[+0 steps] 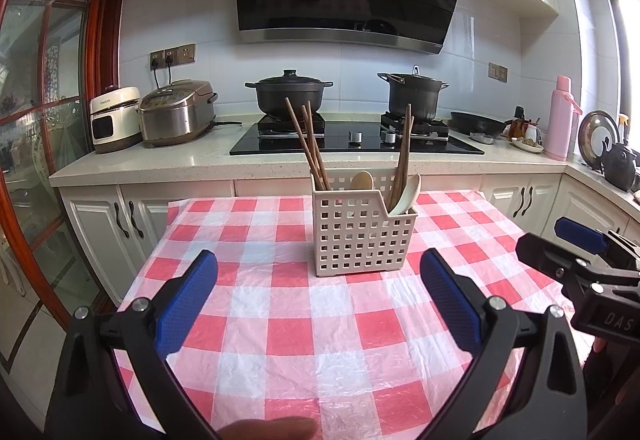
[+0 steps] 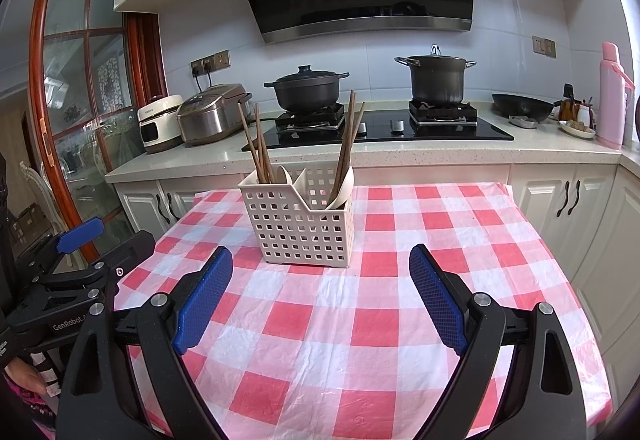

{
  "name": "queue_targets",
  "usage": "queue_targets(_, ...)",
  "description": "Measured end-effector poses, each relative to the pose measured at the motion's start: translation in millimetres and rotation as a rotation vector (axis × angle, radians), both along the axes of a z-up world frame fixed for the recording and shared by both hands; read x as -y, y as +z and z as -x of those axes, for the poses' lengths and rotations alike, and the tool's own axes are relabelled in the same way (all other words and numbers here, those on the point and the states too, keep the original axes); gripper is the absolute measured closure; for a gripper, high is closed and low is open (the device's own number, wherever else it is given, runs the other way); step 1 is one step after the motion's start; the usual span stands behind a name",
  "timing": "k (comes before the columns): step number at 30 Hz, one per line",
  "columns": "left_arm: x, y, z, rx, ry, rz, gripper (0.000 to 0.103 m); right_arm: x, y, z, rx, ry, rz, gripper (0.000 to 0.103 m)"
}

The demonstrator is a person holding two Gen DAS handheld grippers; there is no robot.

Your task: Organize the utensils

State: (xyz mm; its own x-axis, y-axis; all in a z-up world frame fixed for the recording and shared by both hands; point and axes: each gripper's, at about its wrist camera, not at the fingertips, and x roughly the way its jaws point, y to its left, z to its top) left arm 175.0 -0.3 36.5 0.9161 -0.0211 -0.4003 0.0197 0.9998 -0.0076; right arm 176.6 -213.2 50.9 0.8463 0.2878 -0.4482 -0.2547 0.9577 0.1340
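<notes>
Cream perforated plastic utensil caddy [image 1: 362, 232] stands upright on the red-and-white checked plastic cloth covering the surface [image 1: 288, 340]; brown wooden chopsticks [image 1: 306, 144] lean in its left compartment beside a pale wooden spoon [image 1: 362, 181], and more brown chopsticks [image 1: 404, 156] with a white spoon [image 1: 408, 196] lean in its right compartment. Left gripper [image 1: 319, 288] hovers in front of the caddy, blue-padded fingers [image 1: 188, 304] spread, empty; right gripper [image 2: 321, 282] likewise, blue fingers [image 2: 438, 298] spread, holding nothing. Legible writing: "DAS" on the right gripper body, "GenRobot" on the left; the white cooker's [image 1: 114, 118] label behind the caddy is too blurred to read.
</notes>
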Motion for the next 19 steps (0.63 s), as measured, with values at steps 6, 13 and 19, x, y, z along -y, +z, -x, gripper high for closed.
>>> queue_targets(6,-3,-1,-3,-0.009,0.019,0.004,0.005,1,0,0,-0.008,-0.002,0.002,0.019)
queue_targets(13,-10,-2,-7,-0.014,0.036,0.029,0.005,2,-2,-3,-0.017,-0.006,-0.003,0.019)
queue_targets(19,-11,-6,-14,-0.033,0.044,0.032,0.005,6,-9,-11,-0.034,-0.008,-0.004,0.019)
